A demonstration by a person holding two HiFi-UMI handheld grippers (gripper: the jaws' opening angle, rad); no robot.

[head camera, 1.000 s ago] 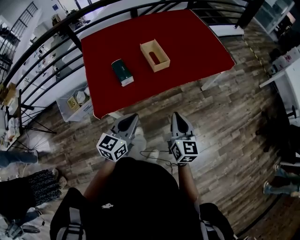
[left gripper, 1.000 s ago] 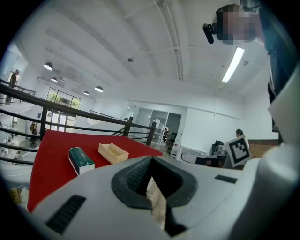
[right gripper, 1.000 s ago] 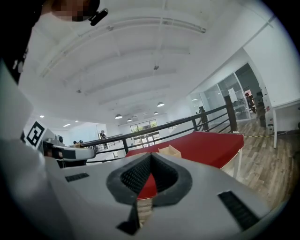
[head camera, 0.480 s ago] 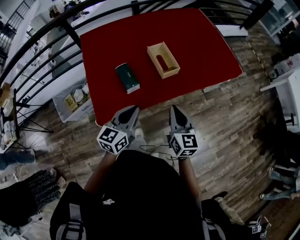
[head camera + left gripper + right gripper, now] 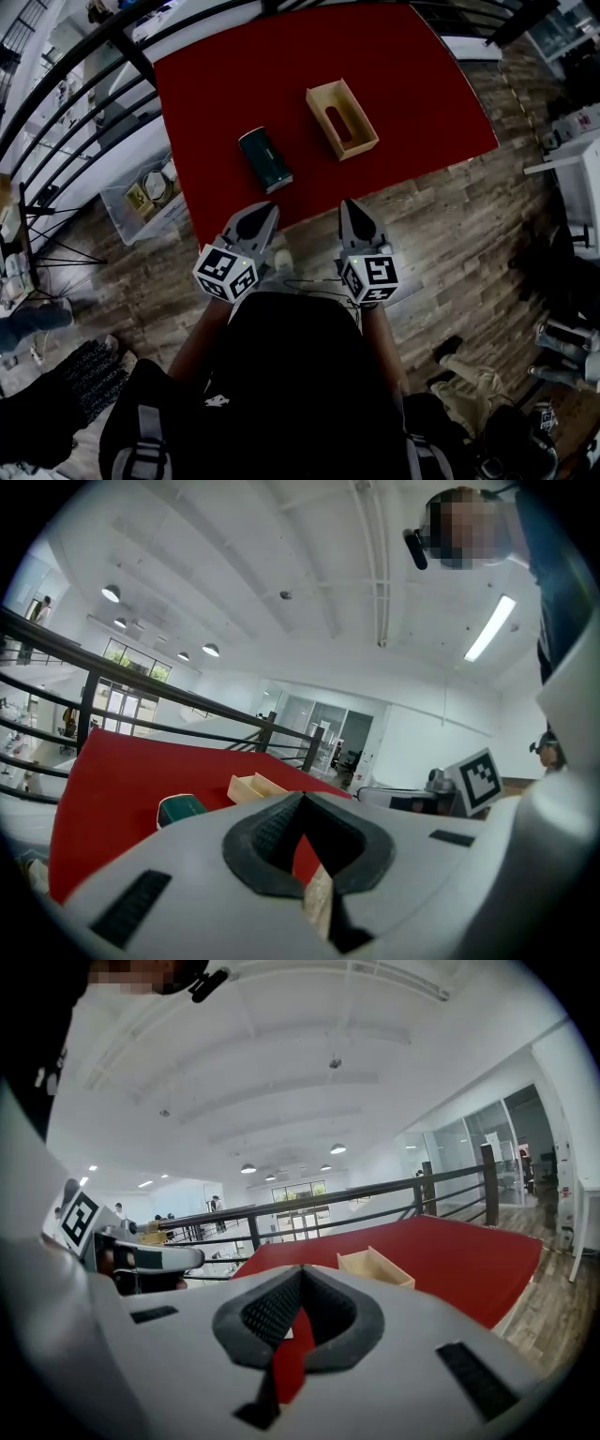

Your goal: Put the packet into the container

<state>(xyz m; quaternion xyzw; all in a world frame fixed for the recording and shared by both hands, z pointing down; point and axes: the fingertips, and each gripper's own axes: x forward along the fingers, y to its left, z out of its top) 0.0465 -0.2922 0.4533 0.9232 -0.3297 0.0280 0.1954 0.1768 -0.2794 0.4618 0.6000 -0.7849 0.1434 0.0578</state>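
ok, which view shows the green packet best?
Head view: the whole packet lies in plain sight on the red table. Left gripper view catches only its top, the rest hidden; right gripper view doesn't show it.

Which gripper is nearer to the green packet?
Left. The left gripper is directly before the packet at the table edge; the right gripper is farther right.

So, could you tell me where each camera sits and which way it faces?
Head view: on the head, facing steeply down at table, packet and container; shows torso, left gripper, right gripper.
Left gripper view: on that gripper, facing along its shut fingers toward the table.
Right gripper view: same, on its gripper; fingers shut.
Shared: both gripper views show the container.
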